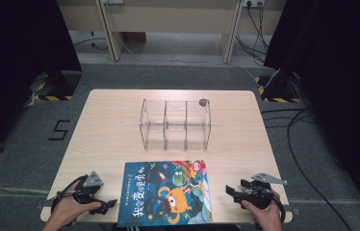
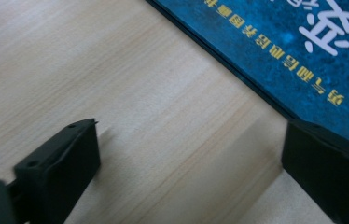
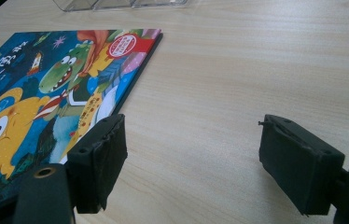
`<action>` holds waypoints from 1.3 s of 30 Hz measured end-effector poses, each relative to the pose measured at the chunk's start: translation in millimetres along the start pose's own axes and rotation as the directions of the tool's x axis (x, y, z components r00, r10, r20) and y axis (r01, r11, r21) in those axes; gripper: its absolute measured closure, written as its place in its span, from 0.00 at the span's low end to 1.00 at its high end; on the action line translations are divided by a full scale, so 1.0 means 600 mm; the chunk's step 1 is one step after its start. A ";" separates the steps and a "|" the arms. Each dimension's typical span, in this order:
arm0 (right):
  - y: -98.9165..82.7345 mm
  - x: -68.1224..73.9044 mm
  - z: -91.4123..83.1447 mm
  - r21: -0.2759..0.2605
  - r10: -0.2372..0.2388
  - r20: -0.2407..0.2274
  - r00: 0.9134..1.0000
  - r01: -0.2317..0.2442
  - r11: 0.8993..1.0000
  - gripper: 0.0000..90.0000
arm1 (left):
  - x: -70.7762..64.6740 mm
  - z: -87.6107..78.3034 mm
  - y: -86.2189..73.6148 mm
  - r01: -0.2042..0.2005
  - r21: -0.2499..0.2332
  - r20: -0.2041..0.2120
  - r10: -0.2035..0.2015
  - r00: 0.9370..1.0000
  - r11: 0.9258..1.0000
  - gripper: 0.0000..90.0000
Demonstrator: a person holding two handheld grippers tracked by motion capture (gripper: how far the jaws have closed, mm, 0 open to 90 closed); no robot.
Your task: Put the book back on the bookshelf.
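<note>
Lying flat btwn both grippers — fingers wide, empty — kids' book (image 1: 167, 193) w/ Chinese title, red badge.

left tool (image 1: 107, 206): open (jaws wide) | right tool (image 1: 232, 193): open, hand-held

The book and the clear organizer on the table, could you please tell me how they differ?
The book lies flat at the near edge; the organizer stands upright mid-table. The book is opaque, blue and colourfully illustrated; the organizer is see-through, split into three compartments. Both rest on the wooden table, untouched.
</note>
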State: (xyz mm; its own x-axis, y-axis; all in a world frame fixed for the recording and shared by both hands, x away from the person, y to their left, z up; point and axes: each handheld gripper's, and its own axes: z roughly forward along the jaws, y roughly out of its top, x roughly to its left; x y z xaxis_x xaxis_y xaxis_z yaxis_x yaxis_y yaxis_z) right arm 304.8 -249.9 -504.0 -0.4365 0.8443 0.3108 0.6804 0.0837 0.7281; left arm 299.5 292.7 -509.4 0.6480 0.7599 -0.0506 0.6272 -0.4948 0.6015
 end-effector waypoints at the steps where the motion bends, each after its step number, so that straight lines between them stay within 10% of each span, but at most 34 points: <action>1: 0.000 0.001 0.000 0.003 0.007 -0.003 1.000 -0.007 1.000 0.27 | 0.000 0.000 0.000 0.000 0.000 0.000 0.000 1.000 1.000 0.11; 11: -0.001 0.005 0.003 0.007 -0.004 -0.013 1.000 0.004 1.000 0.27 | -0.001 -0.005 0.008 0.076 -0.022 0.060 -0.075 0.995 0.997 0.17; 21: -0.001 0.011 0.007 0.014 -0.016 -0.029 0.999 0.016 1.000 0.27 | -0.026 0.000 0.021 0.130 -0.025 0.185 -0.123 0.975 0.991 0.23; 30: -0.003 0.021 0.013 0.030 -0.042 -0.045 0.998 0.043 0.999 0.28 | -0.052 0.015 0.031 0.103 -0.026 0.236 -0.094 0.967 0.994 0.32; 33: -0.003 0.023 0.015 0.034 -0.045 -0.056 0.997 0.047 0.998 0.28 | -0.069 0.023 0.041 0.049 -0.023 0.186 -0.044 0.982 0.999 0.31; 39: -0.003 0.026 0.020 0.043 -0.051 -0.066 0.997 0.053 0.998 0.28 | -0.088 0.034 0.054 0.025 -0.027 0.202 -0.019 0.979 0.999 0.32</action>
State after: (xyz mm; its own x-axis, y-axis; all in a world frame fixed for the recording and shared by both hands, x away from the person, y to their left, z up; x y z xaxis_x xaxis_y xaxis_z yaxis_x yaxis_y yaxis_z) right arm 303.8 -230.7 -507.9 -0.5084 0.8020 0.3135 0.6807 0.1514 0.7167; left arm 294.4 227.9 -503.8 0.7099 0.6682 -0.2224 0.6315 -0.4643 0.6210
